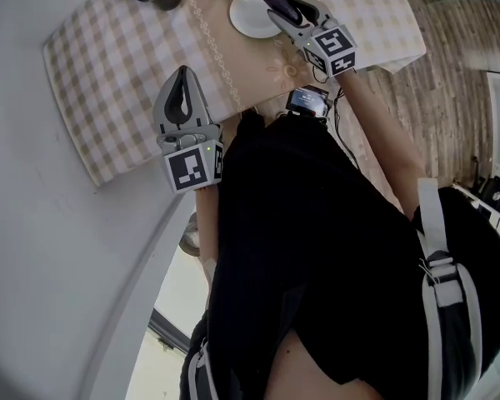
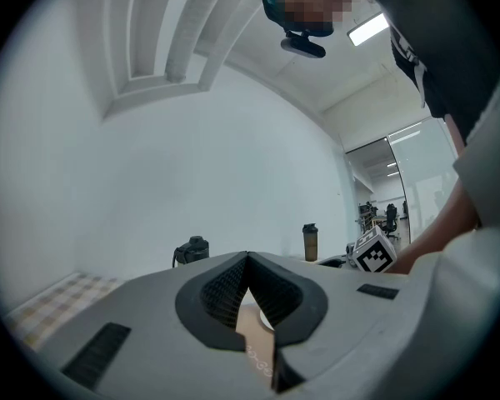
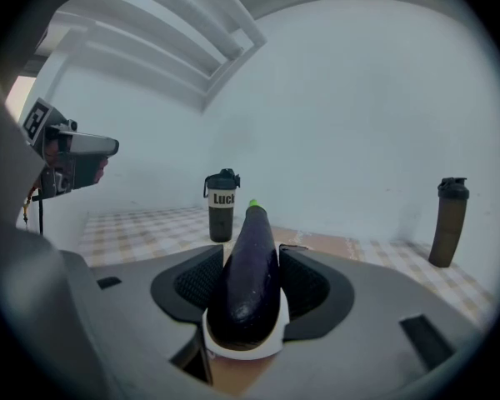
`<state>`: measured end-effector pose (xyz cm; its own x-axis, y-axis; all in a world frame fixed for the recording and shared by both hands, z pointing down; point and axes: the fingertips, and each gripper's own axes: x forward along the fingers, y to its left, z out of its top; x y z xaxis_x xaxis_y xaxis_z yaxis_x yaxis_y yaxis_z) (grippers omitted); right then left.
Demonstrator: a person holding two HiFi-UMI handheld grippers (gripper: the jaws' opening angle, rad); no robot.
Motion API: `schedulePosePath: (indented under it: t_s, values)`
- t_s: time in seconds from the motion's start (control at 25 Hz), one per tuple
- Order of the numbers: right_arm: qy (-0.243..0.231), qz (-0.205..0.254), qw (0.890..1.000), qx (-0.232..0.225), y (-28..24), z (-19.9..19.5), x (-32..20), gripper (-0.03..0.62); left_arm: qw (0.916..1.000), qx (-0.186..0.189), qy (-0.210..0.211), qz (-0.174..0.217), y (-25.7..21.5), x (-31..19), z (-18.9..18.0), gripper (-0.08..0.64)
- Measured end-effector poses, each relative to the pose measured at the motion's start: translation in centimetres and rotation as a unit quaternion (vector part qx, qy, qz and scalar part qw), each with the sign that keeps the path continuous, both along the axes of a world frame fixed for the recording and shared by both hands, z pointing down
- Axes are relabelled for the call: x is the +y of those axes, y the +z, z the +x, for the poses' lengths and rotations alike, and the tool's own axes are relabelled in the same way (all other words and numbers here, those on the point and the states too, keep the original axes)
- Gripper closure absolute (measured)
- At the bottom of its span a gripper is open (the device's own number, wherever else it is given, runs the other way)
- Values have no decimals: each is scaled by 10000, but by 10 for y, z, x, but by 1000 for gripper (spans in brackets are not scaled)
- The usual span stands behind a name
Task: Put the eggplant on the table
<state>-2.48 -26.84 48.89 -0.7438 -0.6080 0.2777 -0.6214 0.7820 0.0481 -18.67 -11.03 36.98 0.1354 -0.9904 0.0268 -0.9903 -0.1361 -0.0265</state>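
The head view looks steeply down from above the person onto the bench, the left claw and the right claw. Each claw view sits low and close over the bench, looking along its jaws toward a white wall. Each catches the other claw at its edge.

- Even, diffuse indoor light; shadows weak.
- Bright ceiling panel glares in left gripper view (upper right).
- Both gripper views: strong fisheye, black vignetted corners.
- Faint soft highlight on eggplant.
- Head view edges bowed.
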Motion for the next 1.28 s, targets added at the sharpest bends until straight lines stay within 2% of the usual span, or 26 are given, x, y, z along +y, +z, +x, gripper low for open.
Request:
schedulePosePath:
  t_s: [0.88,1.28]
  values:
    - [69,-691,9943,807,76,-10,-11,373,9998,109,-189,20,2,1,-24,557]
    - [-59,-733,9899,1212,94,-15,-10,373,9998,134,-160,-9,6,1,-26,557]
